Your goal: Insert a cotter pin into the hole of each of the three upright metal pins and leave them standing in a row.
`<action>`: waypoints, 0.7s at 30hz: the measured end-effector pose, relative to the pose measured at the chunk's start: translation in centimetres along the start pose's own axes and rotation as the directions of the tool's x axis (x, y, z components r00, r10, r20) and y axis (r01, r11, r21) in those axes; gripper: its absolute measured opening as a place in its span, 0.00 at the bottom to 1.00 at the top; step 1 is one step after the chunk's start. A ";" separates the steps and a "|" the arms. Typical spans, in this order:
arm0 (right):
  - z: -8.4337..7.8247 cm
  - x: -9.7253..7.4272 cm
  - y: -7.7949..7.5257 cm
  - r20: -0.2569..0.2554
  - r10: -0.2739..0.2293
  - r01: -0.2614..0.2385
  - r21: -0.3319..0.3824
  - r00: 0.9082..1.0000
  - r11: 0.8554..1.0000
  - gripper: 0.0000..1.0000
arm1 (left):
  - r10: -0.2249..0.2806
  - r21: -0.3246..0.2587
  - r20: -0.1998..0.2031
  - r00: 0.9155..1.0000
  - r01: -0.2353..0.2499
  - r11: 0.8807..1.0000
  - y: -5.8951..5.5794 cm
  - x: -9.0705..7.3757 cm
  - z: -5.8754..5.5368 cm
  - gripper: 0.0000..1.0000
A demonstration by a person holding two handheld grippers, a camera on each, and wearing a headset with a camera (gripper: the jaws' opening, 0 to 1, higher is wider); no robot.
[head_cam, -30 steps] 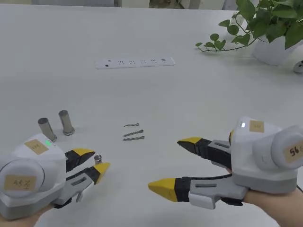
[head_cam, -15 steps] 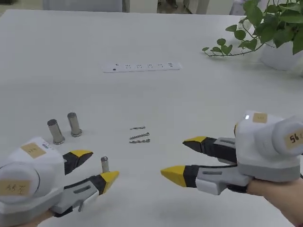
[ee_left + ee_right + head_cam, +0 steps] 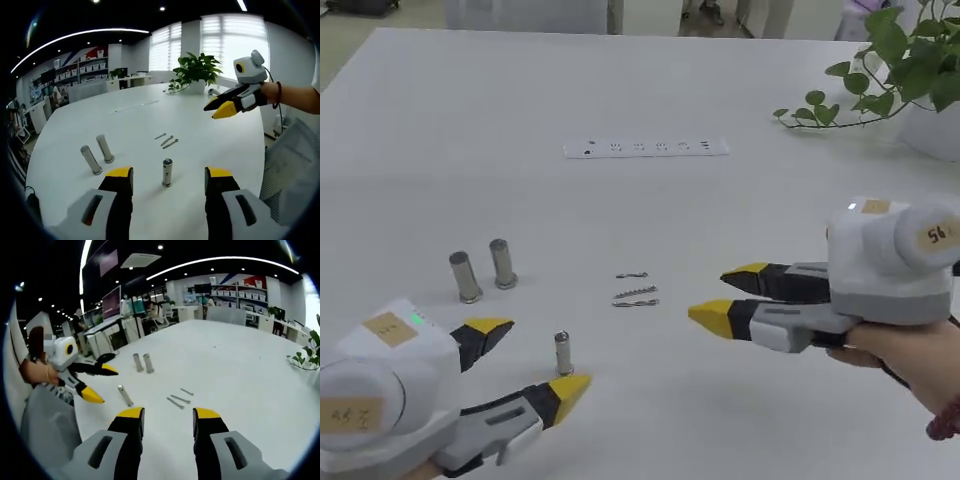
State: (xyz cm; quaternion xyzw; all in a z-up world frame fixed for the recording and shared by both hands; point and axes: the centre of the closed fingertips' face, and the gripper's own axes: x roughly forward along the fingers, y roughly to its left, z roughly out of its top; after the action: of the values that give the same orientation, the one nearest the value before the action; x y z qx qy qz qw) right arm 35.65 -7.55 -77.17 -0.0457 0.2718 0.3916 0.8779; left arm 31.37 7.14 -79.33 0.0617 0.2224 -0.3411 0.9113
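Left tongs [image 3: 545, 356] gaped wide, one upright metal pin [image 3: 563, 352] between their tips (untouched) on the tabletop [image 3: 720, 200]; right tongs [image 3: 712, 294] hung open, empty, near three cotter pins [image 3: 636, 290].

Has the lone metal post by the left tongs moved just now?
No. The lone post keeps its spot relative to the two other posts and the cotter pins; the camera shifted.
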 end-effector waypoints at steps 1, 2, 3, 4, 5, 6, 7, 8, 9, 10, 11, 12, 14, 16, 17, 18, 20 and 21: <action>0.2 0.2 -0.1 -0.001 0.005 -0.005 -0.018 1.000 1.000 0.39 | 0.003 -0.002 0.000 1.000 -0.003 1.000 0.0 -0.1 0.0 0.57; 0.2 0.4 -0.2 -0.006 0.008 -0.008 -0.024 1.000 1.000 0.37 | 0.008 -0.008 0.002 1.000 -0.008 1.000 0.0 -0.2 0.0 0.58; 0.3 0.7 -0.3 -0.014 0.012 -0.012 -0.031 1.000 0.999 0.36 | 0.010 -0.012 0.003 1.000 -0.010 1.000 0.1 -0.3 0.0 0.59; 0.4 0.9 -0.4 -0.019 0.014 -0.015 -0.039 1.000 0.999 0.35 | 0.013 -0.014 0.005 1.000 -0.012 1.000 0.0 -0.4 0.0 0.60; 0.4 1.2 -0.6 -0.027 0.015 -0.016 -0.051 1.000 0.999 0.34 | 0.017 -0.014 0.004 1.000 -0.016 1.000 0.1 -0.5 -0.1 0.61; 0.5 1.4 -0.8 -0.034 0.017 -0.019 -0.061 0.999 0.998 0.33 | 0.020 -0.014 0.003 1.000 -0.020 1.000 0.1 -0.5 -0.1 0.62; 0.5 1.7 -1.0 -0.043 0.019 -0.022 -0.067 0.999 0.998 0.32 | 0.021 -0.015 -0.001 1.000 -0.021 1.000 0.1 -0.6 -0.2 0.63; 0.6 1.9 -1.1 -0.048 0.022 -0.025 -0.070 0.999 0.997 0.31 | 0.023 -0.019 -0.003 1.000 -0.023 1.000 0.1 -0.6 -0.3 0.64; 0.6 2.2 -1.2 -0.055 0.025 -0.029 -0.074 0.998 0.997 0.31 | 0.024 -0.022 -0.002 1.000 -0.024 0.999 0.1 -0.6 -0.3 0.65; 0.6 2.6 -1.5 -0.069 0.026 -0.032 -0.081 0.997 0.996 0.30 | 0.024 -0.022 -0.001 1.000 -0.024 0.999 0.0 -0.7 -0.3 0.65; 0.5 2.8 -1.6 -0.080 0.029 -0.036 -0.085 0.996 0.996 0.30 | 0.026 -0.023 -0.001 1.000 -0.026 0.999 0.0 -0.7 -0.3 0.66; 0.6 3.1 -1.8 -0.089 0.028 -0.036 -0.092 0.996 0.995 0.30 | 0.026 -0.021 0.001 1.000 -0.026 0.999 -0.1 -0.8 -0.3 0.67; 0.6 3.7 -2.1 -0.103 0.028 -0.040 -0.112 0.994 0.993 0.28 | 0.029 -0.019 -0.001 1.000 -0.029 0.999 -0.1 -0.8 -0.4 0.69; 0.5 4.3 -2.5 -0.121 0.035 -0.049 -0.114 0.992 0.992 0.27 | 0.027 -0.018 -0.001 1.000 -0.027 0.999 -0.1 -0.9 -0.4 0.71; 0.6 4.6 -2.6 -0.126 0.036 -0.051 -0.115 0.991 0.992 0.27 | 0.028 -0.019 -0.001 1.000 -0.028 0.999 -0.2 -0.9 -0.4 0.72; 0.6 4.8 -2.7 -0.135 0.037 -0.053 -0.122 0.990 0.991 0.27 | 0.026 -0.019 0.000 1.000 -0.026 0.999 -0.2 -0.9 -0.3 0.73; 0.6 5.4 -2.8 -0.158 0.043 -0.068 -0.156 0.987 0.985 0.26 | 0.024 -0.015 0.003 1.000 -0.024 1.000 -0.2 -1.0 -0.3 0.75; 0.5 5.9 -2.8 -0.172 0.048 -0.078 -0.170 0.984 0.982 0.26 | 0.019 -0.010 0.005 1.000 -0.019 1.000 -0.3 -1.0 -0.3 0.77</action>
State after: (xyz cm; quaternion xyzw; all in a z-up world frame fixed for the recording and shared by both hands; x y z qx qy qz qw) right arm 41.09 -5.45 -80.12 -0.1473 0.3103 0.4364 0.8316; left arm 30.39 7.57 -79.17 0.0586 0.2210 -0.3314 0.9154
